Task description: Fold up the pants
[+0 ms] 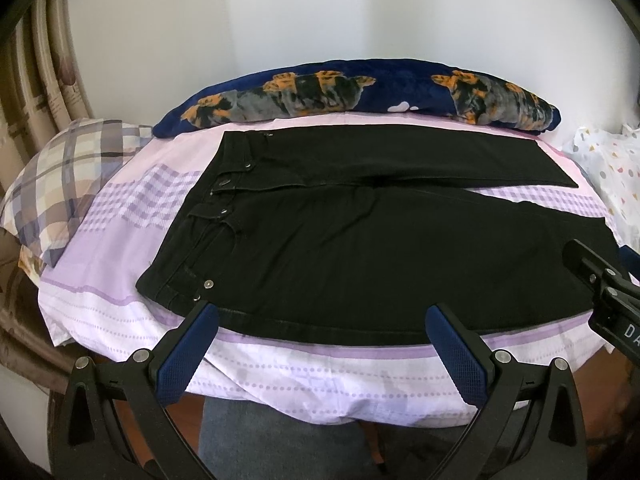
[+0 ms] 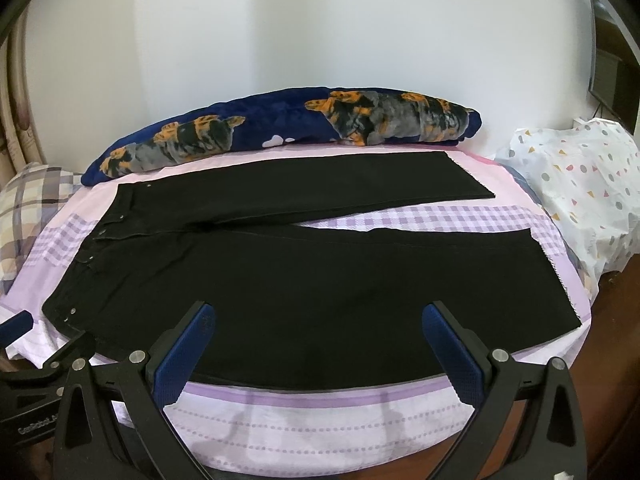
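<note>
Black pants spread flat on the bed, waist to the left, two legs reaching right with a gap between them. Near leg close to the bed's front edge. Left gripper wide open, holding nothing, just in front of the near edge of the pants by the waist. Right gripper wide open too, holding nothing, over the near leg. Blue blanket rolled up behind the pants. Checked pillow off to the left.
</note>
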